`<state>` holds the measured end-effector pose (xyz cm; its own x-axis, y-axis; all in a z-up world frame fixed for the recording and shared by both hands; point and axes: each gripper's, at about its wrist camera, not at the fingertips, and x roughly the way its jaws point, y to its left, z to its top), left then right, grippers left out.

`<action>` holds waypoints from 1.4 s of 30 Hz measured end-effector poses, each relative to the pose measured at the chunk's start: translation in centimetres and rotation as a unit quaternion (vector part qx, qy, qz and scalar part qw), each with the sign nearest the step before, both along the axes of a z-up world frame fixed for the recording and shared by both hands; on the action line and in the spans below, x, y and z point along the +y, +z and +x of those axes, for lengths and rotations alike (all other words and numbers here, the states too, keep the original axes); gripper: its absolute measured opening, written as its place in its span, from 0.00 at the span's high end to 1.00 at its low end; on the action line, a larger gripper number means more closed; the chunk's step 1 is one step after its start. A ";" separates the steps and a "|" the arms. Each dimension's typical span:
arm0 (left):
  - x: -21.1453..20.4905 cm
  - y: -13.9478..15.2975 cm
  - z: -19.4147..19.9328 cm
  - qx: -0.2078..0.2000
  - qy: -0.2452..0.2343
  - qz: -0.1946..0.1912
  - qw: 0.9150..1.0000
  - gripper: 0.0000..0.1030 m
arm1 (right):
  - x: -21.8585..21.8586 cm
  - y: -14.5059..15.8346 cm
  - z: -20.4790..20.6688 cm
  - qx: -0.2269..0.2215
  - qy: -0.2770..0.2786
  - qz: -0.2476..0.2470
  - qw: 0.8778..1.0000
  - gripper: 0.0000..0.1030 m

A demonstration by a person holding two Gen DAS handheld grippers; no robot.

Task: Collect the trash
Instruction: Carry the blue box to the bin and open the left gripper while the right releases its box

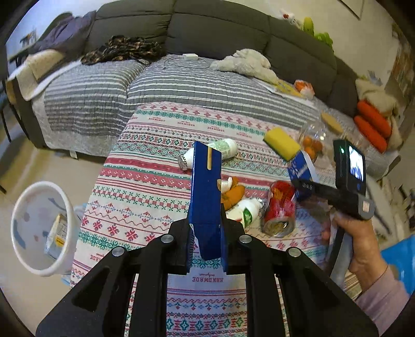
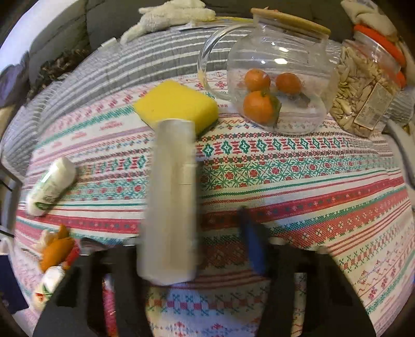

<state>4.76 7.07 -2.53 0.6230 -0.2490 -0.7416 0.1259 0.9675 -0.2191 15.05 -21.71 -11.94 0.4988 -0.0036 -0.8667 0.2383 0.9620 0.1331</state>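
Your left tool (image 1: pixel 207 230) is clamped on a blue carton (image 1: pixel 206 186); whether your right tool (image 2: pixel 207 248) grips its pale box (image 2: pixel 171 204) is unclear. The bin (image 1: pixel 41 228) holds one packet (image 1: pixel 57 233); bottles (image 1: pixel 220 151) and peel (image 1: pixel 232 193) remain on the worktop (image 1: pixel 145 186).

Both wrist views look steeply down along their jaws, close above the patterned surface (image 1: pixel 145 181), sharing the yellow sponge (image 1: pixel 282 144).

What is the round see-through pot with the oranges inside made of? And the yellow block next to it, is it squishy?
The pot looks like clear glass, or maybe hard plastic: you see straight through it and lights shine on it. Its flat lid looks like pale wood. The yellow block looks like a foam sponge: dull, soft-edged, with a dark scrubbing layer underneath, so probably squishy.
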 end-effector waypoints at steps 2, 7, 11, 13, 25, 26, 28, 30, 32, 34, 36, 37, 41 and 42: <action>0.7 0.3 0.1 0.004 0.001 -0.026 1.000 0.85 | -1.0 0.2 -0.6 0.002 0.000 0.028 1.000 0.76; 1.3 0.9 -0.3 -0.008 0.011 -0.026 1.000 0.85 | -2.3 1.2 -2.4 -0.005 0.010 0.039 0.999 0.76; 1.8 1.2 -0.3 -0.010 0.014 -0.032 0.999 0.85 | -3.4 3.0 -4.0 -0.025 0.016 0.043 0.999 0.76; 2.0 1.5 -0.2 -0.014 0.017 -0.034 0.999 0.85 | -3.9 3.7 -4.4 -0.034 0.018 0.045 0.998 0.76; 4.5 2.1 -0.6 -0.023 0.050 -0.017 0.998 0.85 | 0.0 8.0 -6.3 -0.085 0.084 0.067 0.991 0.76; 5.0 2.1 -0.7 -0.023 0.058 -0.014 0.998 0.85 | 0.9 8.2 -6.3 -0.089 0.093 0.068 0.989 0.76; 6.7 2.2 -0.8 -0.020 0.076 -0.017 0.997 0.85 | 3.2 8.9 -6.6 -0.100 0.117 0.072 0.985 0.76; 8.4 2.2 -1.0 -0.018 0.096 -0.018 0.995 0.85 | 5.4 9.5 -6.8 -0.106 0.141 0.076 0.981 0.76; 10.4 2.2 -1.1 -0.016 0.121 -0.010 0.992 0.85 | 7.9 9.9 -7.2 -0.112 0.166 0.076 0.977 0.76; 12.1 2.1 -1.2 -0.011 0.143 0.001 0.990 0.85 | 10.6 10.2 -7.6 -0.114 0.195 0.076 0.971 0.76; 13.6 2.0 -1.2 -0.004 0.161 0.010 0.987 0.85 | 13.1 10.2 -8.0 -0.114 0.219 0.077 0.966 0.76; 14.5 1.8 -1.2 0.002 0.173 0.018 0.985 0.85 | 14.6 10.2 -8.2 -0.114 0.234 0.077 0.962 0.76; 17.3 1.3 -0.9 0.023 0.206 0.029 0.978 0.84 | 19.4 9.7 -8.7 -0.108 0.281 0.069 0.951 0.76; 18.0 1.3 -0.9 0.025 0.215 0.030 0.976 0.79 | 20.6 9.5 -8.8 -0.106 0.290 0.068 0.949 0.76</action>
<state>3.88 25.09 -1.24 0.6233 0.0716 -0.7787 -0.3038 0.9397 -0.1568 6.26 -1.13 -2.47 0.5457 0.4290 -0.7198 -0.3722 0.8937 0.2504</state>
